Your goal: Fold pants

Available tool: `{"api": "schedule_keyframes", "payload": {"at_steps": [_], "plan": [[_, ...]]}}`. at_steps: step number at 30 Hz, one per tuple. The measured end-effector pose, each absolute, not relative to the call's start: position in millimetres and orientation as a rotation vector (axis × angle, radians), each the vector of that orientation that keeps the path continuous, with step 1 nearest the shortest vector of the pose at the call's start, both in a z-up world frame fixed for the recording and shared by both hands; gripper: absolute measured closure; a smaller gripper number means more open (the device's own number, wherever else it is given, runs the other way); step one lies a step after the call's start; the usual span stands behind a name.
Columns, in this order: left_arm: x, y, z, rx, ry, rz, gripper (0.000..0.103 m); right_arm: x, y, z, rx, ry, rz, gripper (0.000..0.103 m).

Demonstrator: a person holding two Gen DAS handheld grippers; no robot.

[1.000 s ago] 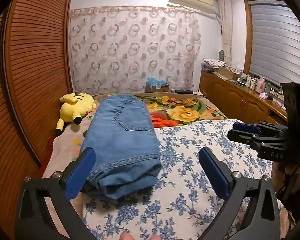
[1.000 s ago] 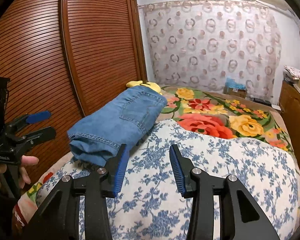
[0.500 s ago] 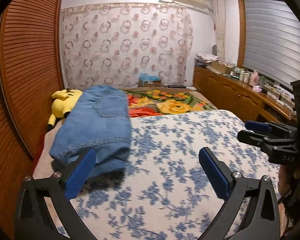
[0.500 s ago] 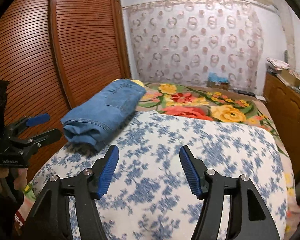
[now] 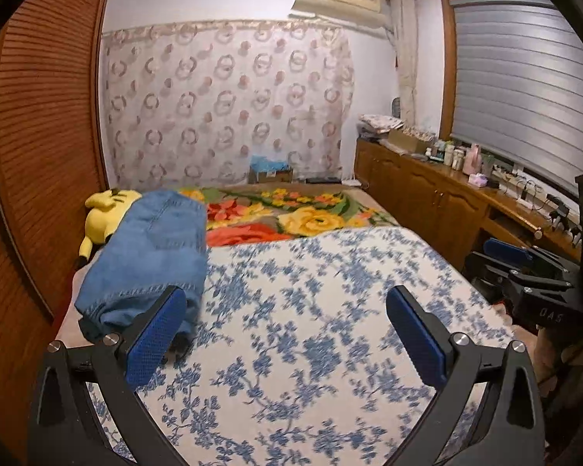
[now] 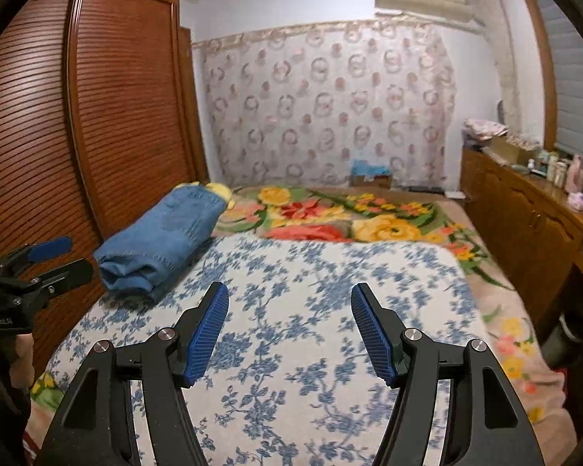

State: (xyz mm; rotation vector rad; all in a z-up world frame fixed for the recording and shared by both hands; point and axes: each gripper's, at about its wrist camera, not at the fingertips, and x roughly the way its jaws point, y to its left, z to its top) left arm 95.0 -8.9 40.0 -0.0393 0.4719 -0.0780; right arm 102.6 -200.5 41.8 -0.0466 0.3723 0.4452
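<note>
- Folded jeans (image 5: 147, 260) lie on the bed (image 5: 311, 330) at 10 o'clock.
- Left gripper (image 5: 285, 334): fingers spread, empty.
- Right gripper (image 6: 289, 332): fingers spread, empty.

Left gripper (image 5: 285, 339): matte black frame, two curved arms with triangular cut-outs; one silver round-head screw at each arm joint, four in view. Fingers (image 5: 155, 336) carry blue pads with a fine mesh texture.

Right gripper (image 6: 289, 334): same black frame, same four silver screws; blue ribbed pads on the fingers (image 6: 210, 332).

Markings: pale lettering on the right gripper's black side block, partly legible as "DAS" in the left wrist view; small white lettering on the left gripper's side, too small to read.

Hand (image 6: 17, 353): bare, no glove.
</note>
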Motion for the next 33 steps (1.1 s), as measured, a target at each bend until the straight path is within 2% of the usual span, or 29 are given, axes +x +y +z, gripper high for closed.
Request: {"api": "schedule_keyframes", "payload": {"at_steps": [14,33], "plan": [[77,-16,65,-0.031,0.402,-0.072,0.000,49,-210,67,-0.034,0.289,0.349,0.035],[75,-10,63,-0.035,0.409,-0.068,0.000,67,-211,60,-0.041,0.293,0.345,0.035]]}}
